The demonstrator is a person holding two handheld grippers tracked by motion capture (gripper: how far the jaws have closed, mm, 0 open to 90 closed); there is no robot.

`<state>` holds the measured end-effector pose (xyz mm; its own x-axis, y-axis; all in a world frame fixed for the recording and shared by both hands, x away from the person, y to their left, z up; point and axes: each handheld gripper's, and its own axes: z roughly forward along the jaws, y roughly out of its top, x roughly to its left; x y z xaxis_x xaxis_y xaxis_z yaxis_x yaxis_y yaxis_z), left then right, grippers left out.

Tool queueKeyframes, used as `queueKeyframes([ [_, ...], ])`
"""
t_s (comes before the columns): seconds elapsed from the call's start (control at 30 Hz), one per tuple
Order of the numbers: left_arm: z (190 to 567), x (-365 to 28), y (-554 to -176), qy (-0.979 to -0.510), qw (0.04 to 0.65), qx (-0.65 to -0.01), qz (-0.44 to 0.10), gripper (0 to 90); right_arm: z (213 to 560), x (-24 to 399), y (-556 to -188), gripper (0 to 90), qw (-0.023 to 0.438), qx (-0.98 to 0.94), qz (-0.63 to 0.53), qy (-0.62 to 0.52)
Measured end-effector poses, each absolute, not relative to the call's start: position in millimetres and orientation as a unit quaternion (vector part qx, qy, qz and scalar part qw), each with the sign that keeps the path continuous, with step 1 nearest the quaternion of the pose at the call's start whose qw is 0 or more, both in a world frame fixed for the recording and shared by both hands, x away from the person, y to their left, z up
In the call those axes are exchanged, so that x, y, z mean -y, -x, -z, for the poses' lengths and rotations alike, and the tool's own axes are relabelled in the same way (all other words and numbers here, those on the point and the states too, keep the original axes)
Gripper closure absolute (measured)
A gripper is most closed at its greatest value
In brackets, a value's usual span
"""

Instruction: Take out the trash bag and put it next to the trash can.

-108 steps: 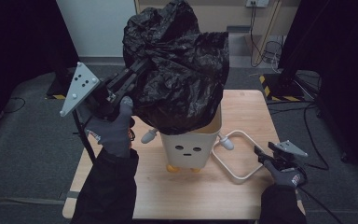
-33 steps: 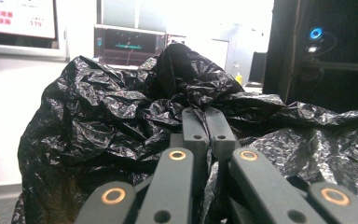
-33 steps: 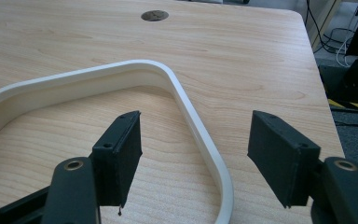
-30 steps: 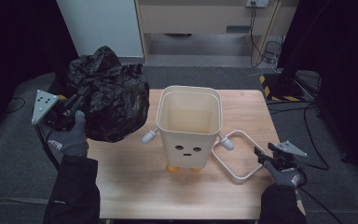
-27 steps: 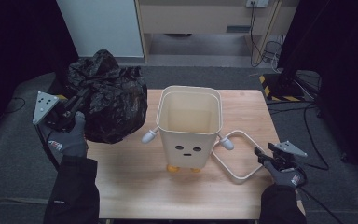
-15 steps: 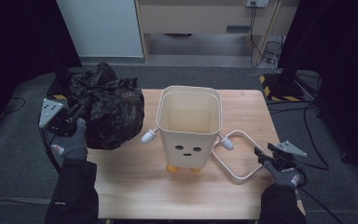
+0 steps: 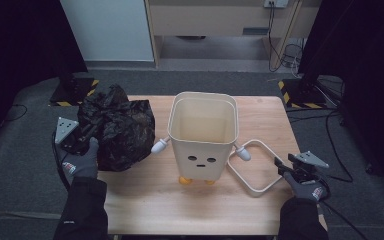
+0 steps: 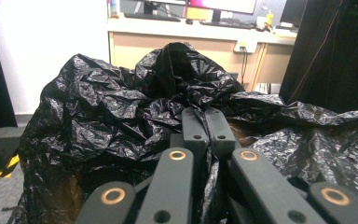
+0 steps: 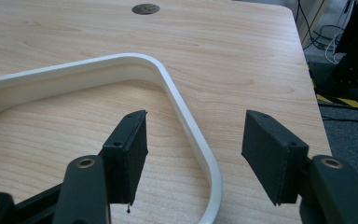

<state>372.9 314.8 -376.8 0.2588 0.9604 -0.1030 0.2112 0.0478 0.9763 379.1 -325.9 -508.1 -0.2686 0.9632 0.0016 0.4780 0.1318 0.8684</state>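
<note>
A crumpled black bin bag [image 7: 116,128] lies on the left part of the wooden table [image 7: 190,205]. My left gripper [image 7: 87,133] is shut on the black bin bag [image 8: 121,121], with plastic pinched between its jaws [image 8: 205,126]. A cream bin [image 7: 202,137] with a face, small arms and orange feet stands upright and bare inside at the table's middle. Its cream rim ring [image 7: 257,167] lies flat to the right of it. My right gripper [image 7: 280,166] hovers open at the ring's right corner; the ring [image 9: 168,88] runs between its jaws [image 9: 193,156].
Dark curtains hang at both sides. A light cabinet and cables stand beyond the table's far edge. Yellow-black striped stand bases [image 7: 300,92] rest on the grey floor at both far corners. A round grommet [image 9: 145,8] is set in the tabletop.
My left gripper lifted the black bag out of the bin, carried it left and lowered it onto the table. The right gripper stayed put by the ring.
</note>
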Motion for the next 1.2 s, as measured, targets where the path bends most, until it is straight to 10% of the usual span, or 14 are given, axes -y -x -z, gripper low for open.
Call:
queueKeyframes([
  [0.73,407.7,-299.8,-370.2,-0.632,0.516,-0.478,-0.326,87.3,508.2,330.2,-376.7,44.3,0.302,-0.674,-0.402,-0.54],
  [1.2,391.1,-290.9,-361.8,-0.639,0.539,-0.447,-0.32,62.8,508.5,329.3,-376.8,43.3,0.301,-0.676,-0.401,-0.54],
])
